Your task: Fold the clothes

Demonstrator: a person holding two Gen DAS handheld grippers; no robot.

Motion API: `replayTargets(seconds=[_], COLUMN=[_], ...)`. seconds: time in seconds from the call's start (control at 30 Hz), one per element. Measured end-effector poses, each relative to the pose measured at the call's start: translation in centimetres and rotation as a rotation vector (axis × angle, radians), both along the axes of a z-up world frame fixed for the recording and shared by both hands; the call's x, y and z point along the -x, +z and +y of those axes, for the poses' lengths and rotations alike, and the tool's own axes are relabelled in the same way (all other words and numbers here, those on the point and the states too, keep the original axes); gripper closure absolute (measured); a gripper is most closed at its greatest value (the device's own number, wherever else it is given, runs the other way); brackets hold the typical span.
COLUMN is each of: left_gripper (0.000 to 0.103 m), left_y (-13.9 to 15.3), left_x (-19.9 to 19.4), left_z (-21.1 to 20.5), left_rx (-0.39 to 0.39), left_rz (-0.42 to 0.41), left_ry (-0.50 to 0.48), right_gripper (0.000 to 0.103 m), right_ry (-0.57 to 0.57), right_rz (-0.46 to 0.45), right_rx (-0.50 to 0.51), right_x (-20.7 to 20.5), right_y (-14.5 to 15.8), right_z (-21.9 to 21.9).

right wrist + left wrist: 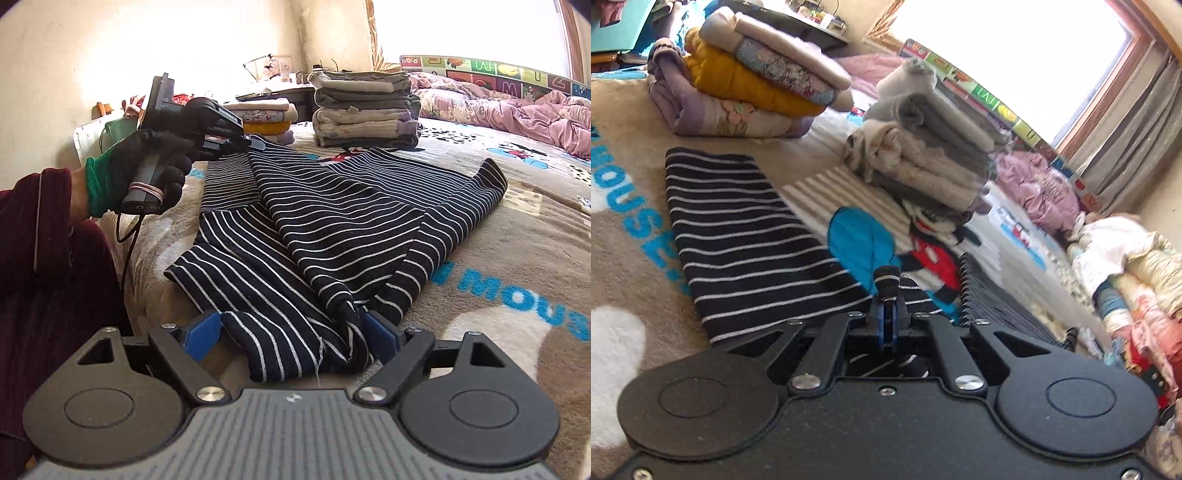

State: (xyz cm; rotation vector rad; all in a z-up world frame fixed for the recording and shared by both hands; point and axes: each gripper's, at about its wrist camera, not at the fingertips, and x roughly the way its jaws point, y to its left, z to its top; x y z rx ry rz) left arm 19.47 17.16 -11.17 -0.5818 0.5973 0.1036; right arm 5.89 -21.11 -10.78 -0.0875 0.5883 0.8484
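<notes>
A black top with thin white stripes (332,221) lies spread on the beige printed blanket (517,258). My left gripper (255,142), held by a black-gloved hand (155,166), is shut on the top's far corner and holds it a little above the bed. In the left wrist view a tuft of striped cloth (886,280) sticks up between the closed fingers of the left gripper (888,306), and the rest of the top (746,236) lies flat on the left. My right gripper (291,332) stands open, its blue pads (203,332) wide apart with the near bunched hem lying between them.
Two stacks of folded clothes stand beyond the top, a grey and cream one (365,107) and a mustard and lilac one (753,74). A crumpled pink duvet (517,107) lies at the back right. Unfolded clothes (1126,277) are heaped at the right. A maroon sleeve (44,240) fills the left.
</notes>
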Motion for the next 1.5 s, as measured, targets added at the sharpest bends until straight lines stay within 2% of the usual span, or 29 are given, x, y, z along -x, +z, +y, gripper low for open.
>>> replayTargets(seconds=[0.03,0.1,0.2,0.3,0.4,0.47,0.53,0.63,0.77,0.87,0.9,0.97,1.07,1.13,1.17,1.27,1.4,1.47,1.5], left_gripper=[0.101,0.097,0.086,0.086,0.086,0.086,0.086,0.086,0.086,0.086,0.087,0.087,0.088,0.091,0.092,0.092,0.092,0.092,0.091], left_y=[-0.4,-0.2,1.0,2.2,3.6,4.5,5.8,7.1,6.3,4.3,3.6,2.2,0.0,0.2,0.5,1.4,3.0,2.9,2.4], left_x=[-0.2,0.0,0.7,1.3,1.6,1.6,0.9,-1.2,-6.4,-11.0,-12.7,-16.3,-20.9,-22.5,-22.8,-22.8,-21.0,-20.8,-21.1], left_z=[0.1,0.3,0.2,-0.4,-2.3,-4.1,-6.9,-13.6,-23.1,-28.5,-29.9,-31.0,-29.9,-28.4,-27.9,-27.7,-28.3,-28.9,-29.3], left_rx=[0.001,0.005,-0.07,-0.173,-0.27,-0.275,-0.265,-0.338,-0.425,-0.461,-0.469,-0.46,-0.421,-0.336,-0.308,-0.332,-0.347,-0.328,-0.347], left_rz=[0.022,0.008,-0.023,-0.061,-0.095,-0.104,-0.114,-0.133,-0.085,-0.031,-0.015,0.04,0.144,0.175,0.171,0.154,0.077,0.071,0.086], left_ry=[-0.001,0.021,0.059,0.085,0.018,-0.086,-0.231,-0.459,-0.71,-0.802,-0.809,-0.76,-0.637,-0.578,-0.56,-0.542,-0.571,-0.601,-0.609], right_gripper=[0.02,0.02,0.02,0.02,0.02,0.02,0.02,0.018,0.014,0.014,0.014,0.014,0.013,0.013,0.013,0.011,0.008,0.008,0.008], right_ry=[0.002,0.003,-0.05,-0.117,-0.114,-0.118,-0.115,-0.102,-0.058,-0.031,-0.026,-0.019,-0.006,0.004,0.005,0.014,0.024,0.025,0.025], right_rz=[0.01,0.029,0.022,0.017,-0.005,0.012,0.04,0.088,0.077,0.071,0.072,0.075,0.08,0.092,0.098,0.102,0.087,0.086,0.087], right_rx=[-0.017,-0.056,-0.163,-0.25,-0.192,-0.158,-0.127,-0.084,-0.074,-0.068,-0.068,-0.066,-0.067,-0.08,-0.088,-0.091,-0.066,-0.067,-0.07], right_x=[0.0,0.1,-1.1,-3.7,-6.4,-8.0,-8.9,-9.5,-8.9,-8.6,-8.6,-8.6,-8.6,-8.7,-8.7,-8.8,-8.7,-8.7,-8.7], right_y=[0.4,1.1,2.2,3.1,2.6,1.7,0.7,-0.7,-0.8,-1.0,-1.0,-1.1,-1.2,-1.3,-1.3,-1.4,-1.4,-1.4,-1.4], right_z=[-0.6,-1.7,-2.7,-2.5,-1.0,-0.1,0.6,1.5,2.0,2.2,2.2,2.3,2.3,2.1,2.0,2.1,2.4,2.4,2.4])
